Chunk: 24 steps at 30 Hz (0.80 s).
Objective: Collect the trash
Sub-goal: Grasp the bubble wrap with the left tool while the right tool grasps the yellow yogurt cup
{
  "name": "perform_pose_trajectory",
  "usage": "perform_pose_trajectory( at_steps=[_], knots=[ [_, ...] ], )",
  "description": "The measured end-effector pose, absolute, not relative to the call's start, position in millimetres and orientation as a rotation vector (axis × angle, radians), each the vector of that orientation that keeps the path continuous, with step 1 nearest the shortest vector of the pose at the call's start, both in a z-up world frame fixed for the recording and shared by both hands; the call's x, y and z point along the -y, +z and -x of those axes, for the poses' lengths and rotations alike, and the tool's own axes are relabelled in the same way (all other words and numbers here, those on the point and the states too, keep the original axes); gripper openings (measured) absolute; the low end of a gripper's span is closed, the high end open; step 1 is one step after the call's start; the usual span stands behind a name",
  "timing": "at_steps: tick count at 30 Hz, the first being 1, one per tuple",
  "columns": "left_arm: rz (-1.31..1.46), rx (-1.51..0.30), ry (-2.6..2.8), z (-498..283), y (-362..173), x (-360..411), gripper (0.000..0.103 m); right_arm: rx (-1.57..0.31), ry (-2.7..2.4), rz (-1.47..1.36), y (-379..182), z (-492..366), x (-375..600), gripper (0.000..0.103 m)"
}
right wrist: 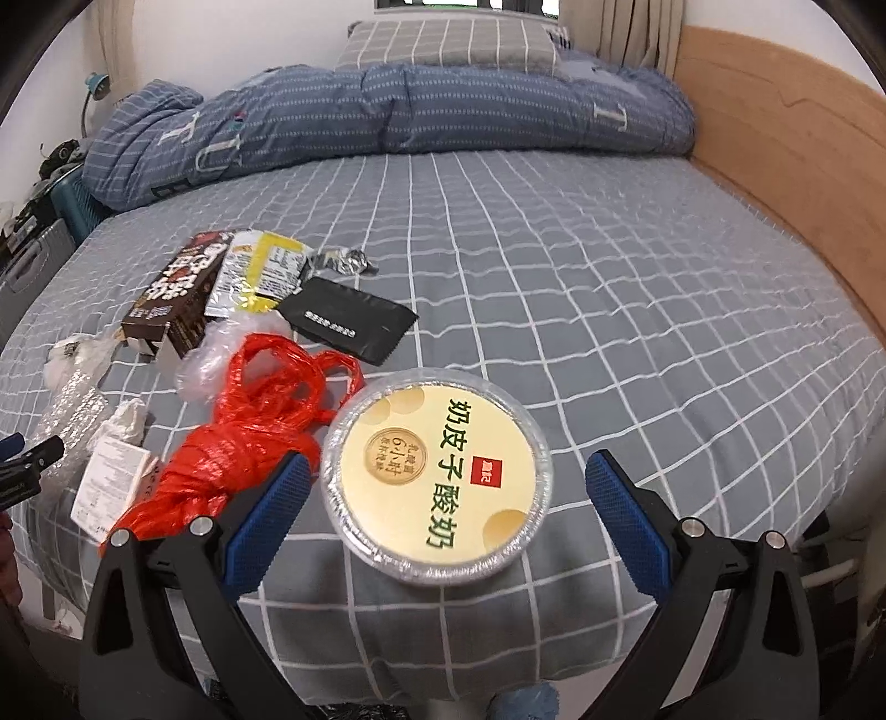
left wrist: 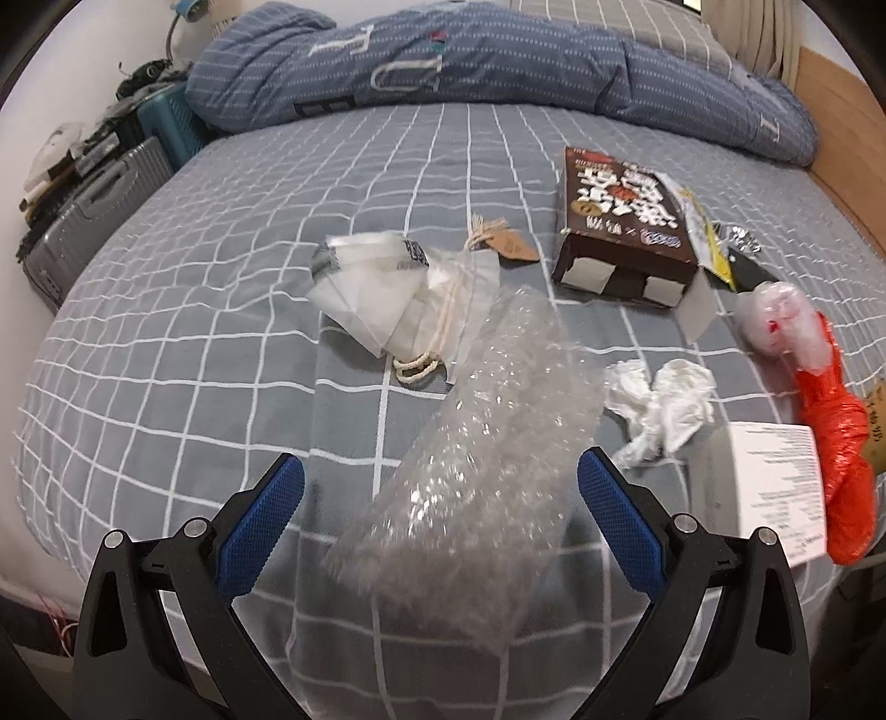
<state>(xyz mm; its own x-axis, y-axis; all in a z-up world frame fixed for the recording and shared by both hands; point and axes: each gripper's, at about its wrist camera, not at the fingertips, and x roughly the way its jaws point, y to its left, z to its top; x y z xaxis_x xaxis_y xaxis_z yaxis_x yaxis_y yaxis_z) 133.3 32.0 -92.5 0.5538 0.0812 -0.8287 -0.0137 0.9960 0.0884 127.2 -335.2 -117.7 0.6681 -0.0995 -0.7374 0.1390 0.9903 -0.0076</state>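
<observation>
Trash lies on a grey checked bed (left wrist: 166, 310). My left gripper (left wrist: 440, 493) is open around a strip of bubble wrap (left wrist: 476, 443), pads apart from it. Beyond lie clear plastic bags (left wrist: 387, 299), a brown box (left wrist: 620, 221), crumpled tissue (left wrist: 664, 410), a red plastic bundle (left wrist: 836, 443) and a white leaflet (left wrist: 775, 487). My right gripper (right wrist: 448, 493) is open around a round yogurt lid (right wrist: 437, 476), not touching it. The red bundle (right wrist: 243, 437), the brown box (right wrist: 177, 293), a yellow wrapper (right wrist: 260, 271) and a black pouch (right wrist: 349, 321) lie to its left.
A folded blue duvet (right wrist: 387, 116) and a pillow (right wrist: 448, 44) lie at the head of the bed. A wooden bed frame (right wrist: 803, 183) runs along the right. Suitcases and clutter (left wrist: 94, 199) stand by the left side. The bed's near edge is just below both grippers.
</observation>
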Motion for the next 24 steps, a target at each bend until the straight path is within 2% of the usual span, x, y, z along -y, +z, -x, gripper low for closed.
perform_pose_trajectory(
  at_steps=[5,8,16,24],
  knots=[
    [-0.063,-1.014,0.039,-142.3,-103.0,-34.8,0.092,-0.853,-0.131,-0.05,-126.8,-139.1,334.9,0.095],
    [-0.054,-1.024,0.019,-144.0,-105.0,-34.6,0.083,-0.868,-0.132,-0.061,-131.5,-144.2,335.9,0.095],
    [-0.015,-1.03,-0.054,-138.7,-104.1,-30.1,0.035,-0.904,-0.135,-0.064,-141.9,-150.2,334.8,0.085],
    [-0.017,-1.012,-0.065,-133.4,-93.6,-24.0,0.026,-0.884,-0.119,-0.067,-134.9,-147.0,332.6,0.083]
  ],
)
